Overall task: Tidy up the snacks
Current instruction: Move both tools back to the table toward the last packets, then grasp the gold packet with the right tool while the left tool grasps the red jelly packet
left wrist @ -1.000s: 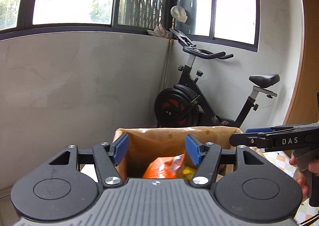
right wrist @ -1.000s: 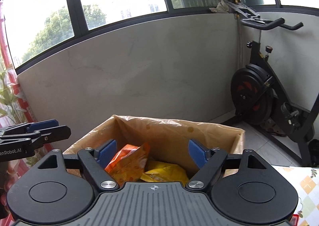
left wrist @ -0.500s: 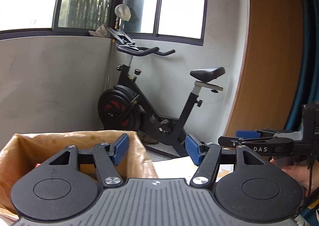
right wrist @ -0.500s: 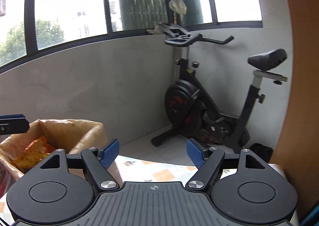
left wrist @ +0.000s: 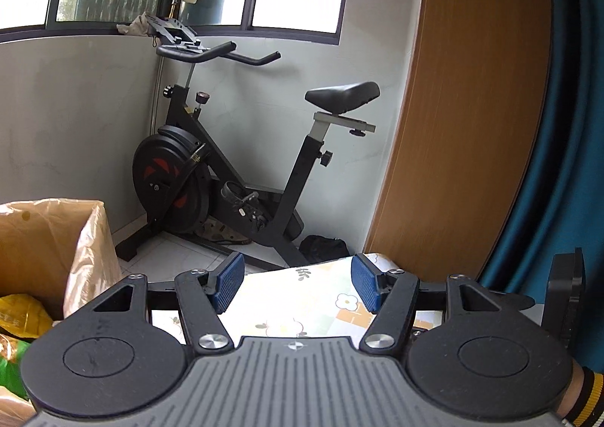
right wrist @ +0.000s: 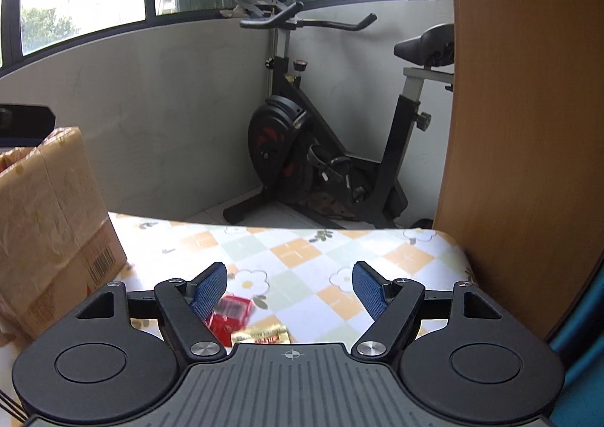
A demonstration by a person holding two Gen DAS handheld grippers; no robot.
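Observation:
A cardboard box lined with a tan plastic bag stands at the left of the table; a yellow snack bag lies inside it. The box also shows in the right wrist view. A red snack packet and a gold-wrapped snack lie on the tablecloth under my right gripper, which is open and empty. My left gripper is open and empty, to the right of the box over the cloth.
The table carries a flower-and-check cloth. An exercise bike stands in the corner behind it. A wooden panel and a blue curtain rise at the right. The left gripper's tip shows at the left edge.
Both grippers have swung right, away from the box opening, to the tablecloth. The box has slid to the left edge of both views. Snacks on the cloth have come into the right view.

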